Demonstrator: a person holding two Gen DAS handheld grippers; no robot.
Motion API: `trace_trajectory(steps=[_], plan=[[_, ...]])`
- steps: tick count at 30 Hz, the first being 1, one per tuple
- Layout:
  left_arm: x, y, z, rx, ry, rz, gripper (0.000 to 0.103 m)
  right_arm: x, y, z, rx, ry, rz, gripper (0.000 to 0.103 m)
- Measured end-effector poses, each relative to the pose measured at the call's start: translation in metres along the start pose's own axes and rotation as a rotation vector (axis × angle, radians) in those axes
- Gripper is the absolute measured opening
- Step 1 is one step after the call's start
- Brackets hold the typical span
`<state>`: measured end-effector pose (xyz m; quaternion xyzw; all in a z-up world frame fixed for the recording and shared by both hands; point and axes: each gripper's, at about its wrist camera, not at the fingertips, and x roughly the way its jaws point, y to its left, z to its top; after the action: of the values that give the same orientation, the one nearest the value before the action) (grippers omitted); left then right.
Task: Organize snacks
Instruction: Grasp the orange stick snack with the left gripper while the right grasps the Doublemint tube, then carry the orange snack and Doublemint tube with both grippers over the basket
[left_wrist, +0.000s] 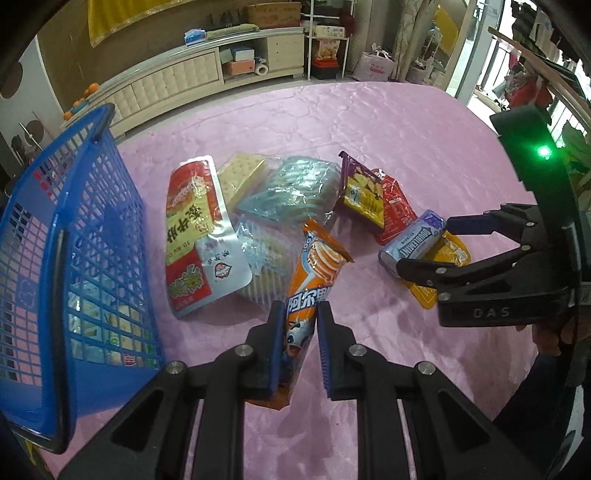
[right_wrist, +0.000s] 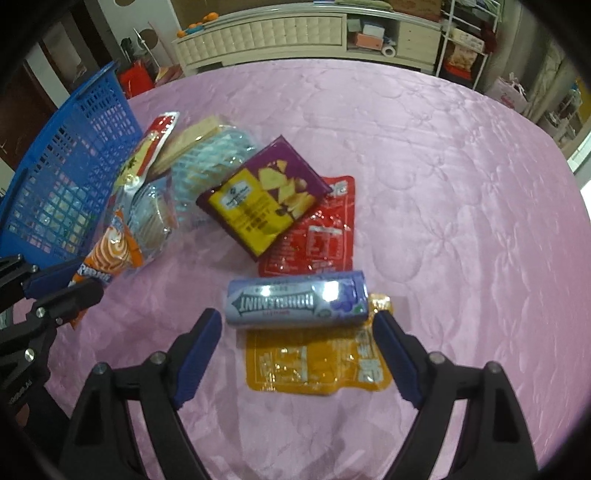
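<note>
My left gripper (left_wrist: 298, 310) is shut on an orange snack packet (left_wrist: 312, 280), its far end resting against the snack pile. A blue basket (left_wrist: 66, 236) stands just left of it with a few packets inside. My right gripper (right_wrist: 299, 321) is open, its fingers either side of a blue Doublemint pack (right_wrist: 295, 299) lying on a yellow packet (right_wrist: 314, 363). The right gripper also shows in the left wrist view (left_wrist: 424, 243) around the same pack (left_wrist: 413, 243). The left gripper shows at the left edge of the right wrist view (right_wrist: 70, 284).
On the pink cloth (right_wrist: 443, 184) lie a purple-yellow packet (right_wrist: 266, 195), a red packet (right_wrist: 314, 232), a red-yellow pouch (left_wrist: 195, 236) and clear cracker packs (left_wrist: 288, 192). The basket shows in the right wrist view (right_wrist: 66, 177). Cabinets stand beyond the table.
</note>
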<state>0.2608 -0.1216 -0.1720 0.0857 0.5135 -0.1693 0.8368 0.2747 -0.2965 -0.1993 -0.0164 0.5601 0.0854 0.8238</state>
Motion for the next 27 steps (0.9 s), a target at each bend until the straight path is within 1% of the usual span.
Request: trace_trajectory(steps=[4,8,10,12,14,16,21,27], plan=[[0.001,0.003,0.002,-0.009,0.004,0.001,0.016,0.012,0.001,0.004,-0.013,0.016,-0.006,0.087],[-0.001,0.004,0.003,-0.014,0.002,0.007,0.016,0.014,0.005,0.005,-0.019,-0.015,-0.007,0.087],[-0.004,0.004,0.002,-0.015,-0.001,0.012,0.016,0.010,0.006,0.002,-0.021,-0.035,-0.013,0.084],[-0.009,0.003,0.001,-0.012,-0.007,0.017,0.016,0.005,0.008,0.001,-0.033,-0.047,-0.018,0.084],[-0.015,0.001,0.000,-0.006,-0.011,0.013,0.016,-0.004,0.008,-0.002,-0.041,-0.067,-0.002,0.084],[-0.022,-0.002,-0.002,-0.001,-0.018,0.015,0.016,-0.013,0.008,-0.004,-0.034,-0.081,-0.005,0.084],[-0.049,-0.007,-0.005,0.000,-0.060,0.021,0.016,-0.047,0.009,-0.009,-0.020,-0.127,-0.004,0.084],[-0.096,-0.007,-0.004,0.007,-0.131,0.037,0.016,-0.098,0.018,-0.011,-0.013,-0.210,0.014,0.084]])
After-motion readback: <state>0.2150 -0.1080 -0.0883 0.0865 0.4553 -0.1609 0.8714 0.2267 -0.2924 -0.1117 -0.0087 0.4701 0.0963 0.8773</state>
